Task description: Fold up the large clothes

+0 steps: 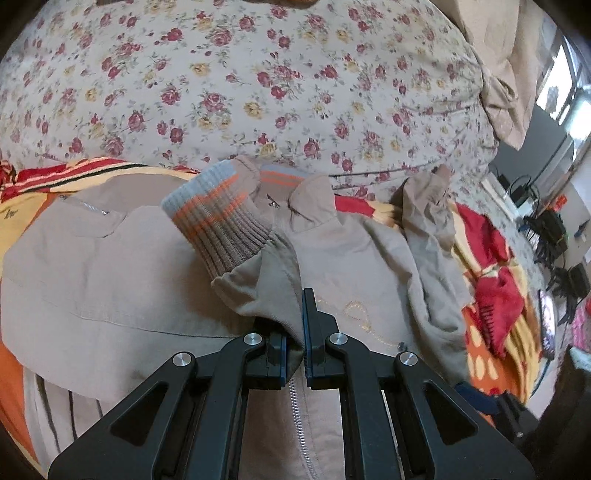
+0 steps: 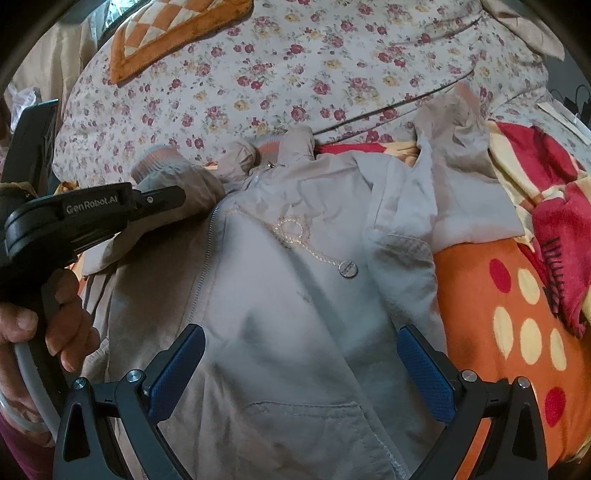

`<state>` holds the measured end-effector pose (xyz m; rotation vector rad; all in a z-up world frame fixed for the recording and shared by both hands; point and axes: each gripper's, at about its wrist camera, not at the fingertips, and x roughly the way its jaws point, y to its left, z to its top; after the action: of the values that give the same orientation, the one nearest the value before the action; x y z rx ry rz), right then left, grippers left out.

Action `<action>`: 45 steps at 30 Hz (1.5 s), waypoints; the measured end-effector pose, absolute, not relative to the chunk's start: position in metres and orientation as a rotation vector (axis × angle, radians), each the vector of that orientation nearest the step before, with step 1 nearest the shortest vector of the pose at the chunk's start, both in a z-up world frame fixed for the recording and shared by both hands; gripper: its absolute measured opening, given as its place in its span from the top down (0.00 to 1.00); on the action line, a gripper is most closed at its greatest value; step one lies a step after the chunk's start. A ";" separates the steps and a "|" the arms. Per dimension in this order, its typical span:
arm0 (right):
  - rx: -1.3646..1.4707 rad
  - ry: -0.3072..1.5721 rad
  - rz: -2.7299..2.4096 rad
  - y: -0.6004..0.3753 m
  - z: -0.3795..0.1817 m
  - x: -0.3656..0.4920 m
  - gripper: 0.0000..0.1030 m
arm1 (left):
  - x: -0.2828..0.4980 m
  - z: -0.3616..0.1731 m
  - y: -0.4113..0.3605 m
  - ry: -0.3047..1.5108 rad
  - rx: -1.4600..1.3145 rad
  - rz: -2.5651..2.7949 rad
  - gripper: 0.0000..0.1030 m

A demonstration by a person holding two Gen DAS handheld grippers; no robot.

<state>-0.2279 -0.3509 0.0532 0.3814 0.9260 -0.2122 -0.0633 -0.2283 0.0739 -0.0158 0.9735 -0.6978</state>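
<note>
A beige zip jacket (image 2: pixel 295 295) lies front up on a bed, its zipper (image 2: pixel 210 243) running down the middle. My left gripper (image 1: pixel 295 332) is shut on the jacket's left sleeve (image 1: pixel 258 280), just behind its striped grey and orange ribbed cuff (image 1: pixel 218 221), and holds it over the chest. That gripper also shows in the right wrist view (image 2: pixel 162 197), at the left. My right gripper (image 2: pixel 301 369) is open and empty, its blue pads (image 2: pixel 177 373) spread above the jacket's lower right front. The right sleeve (image 2: pixel 454 147) lies crumpled out to the right.
The jacket rests on an orange, red and yellow blanket (image 2: pixel 517 332) over a floral quilt (image 2: pixel 277 74). An orange checked cushion (image 2: pixel 166 29) lies at the far left. Cables and equipment (image 1: pixel 546 229) stand on the floor to the right of the bed.
</note>
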 end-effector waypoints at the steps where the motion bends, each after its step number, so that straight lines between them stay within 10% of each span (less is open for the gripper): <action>1: 0.381 0.927 -0.212 -0.351 0.053 -0.228 0.00 | -0.064 0.072 -0.229 0.978 -0.011 -0.699 0.95; 13: 0.375 0.955 -0.232 -0.352 0.049 -0.228 0.00 | -0.063 0.048 -0.237 1.041 0.010 -0.710 0.94; 18: 0.380 0.970 -0.246 -0.354 0.046 -0.228 0.00 | -0.063 0.040 -0.233 1.105 -0.050 -0.749 0.53; 42: 0.220 0.906 -0.074 -0.277 0.076 -0.130 0.00 | -0.031 0.048 -0.050 0.957 -0.034 -0.341 0.51; 45: 0.219 0.945 -0.087 -0.276 0.061 -0.099 0.25 | -0.032 0.051 -0.044 0.933 -0.009 -0.330 0.51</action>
<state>-0.0988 -0.2763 0.0607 0.2194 0.9452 -0.0871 -0.0316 -0.0437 0.0507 -0.0085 0.9331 -0.3302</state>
